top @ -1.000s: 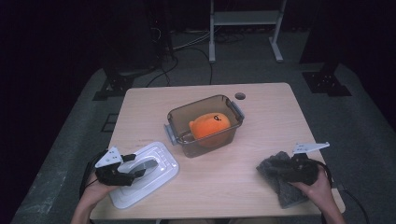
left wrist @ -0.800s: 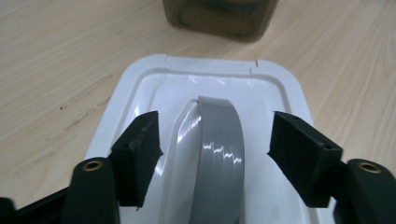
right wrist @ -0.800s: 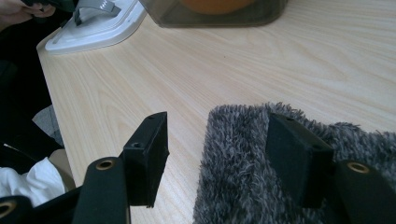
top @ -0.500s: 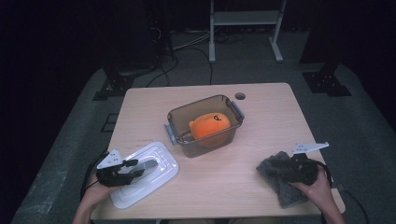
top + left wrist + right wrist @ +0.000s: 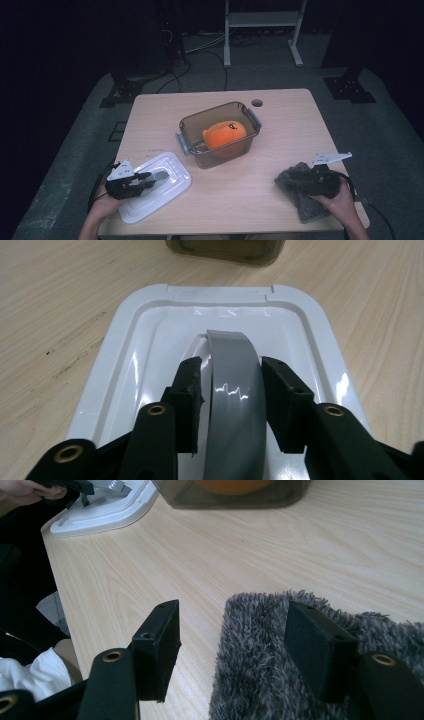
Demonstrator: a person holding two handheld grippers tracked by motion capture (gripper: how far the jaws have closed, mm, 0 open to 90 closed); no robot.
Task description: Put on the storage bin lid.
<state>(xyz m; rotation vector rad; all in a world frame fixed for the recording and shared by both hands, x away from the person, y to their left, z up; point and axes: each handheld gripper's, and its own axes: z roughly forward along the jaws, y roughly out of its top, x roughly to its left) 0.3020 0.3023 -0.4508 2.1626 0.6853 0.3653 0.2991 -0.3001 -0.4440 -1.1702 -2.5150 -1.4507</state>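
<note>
A white lid (image 5: pixel 176 170) lies flat on the table at the front left, with a grey arched handle (image 5: pixel 159 176) along its middle. My left gripper (image 5: pixel 151 178) reaches over the lid. Its jaws have just been closing, and both pads now press the sides of the grey handle (image 5: pixel 232 370). At the front right a grey fuzzy cloth (image 5: pixel 301 202) lies near the table edge. My right gripper (image 5: pixel 294 182) rests on it, open: one jaw stands on the cloth (image 5: pixel 260 645), the other over bare wood beside it.
A clear brown container (image 5: pixel 215 110) stands mid-table with an orange plush toy (image 5: pixel 225 135) inside. A round hole (image 5: pixel 257 103) sits near the table's (image 5: pixel 280 130) far edge. Bare wood lies between lid and cloth. Stands and cables occupy the dark floor behind.
The left gripper's jaws have come together from wide apart onto the lid's grey handle. The right gripper and the cloth have stayed where they were.
</note>
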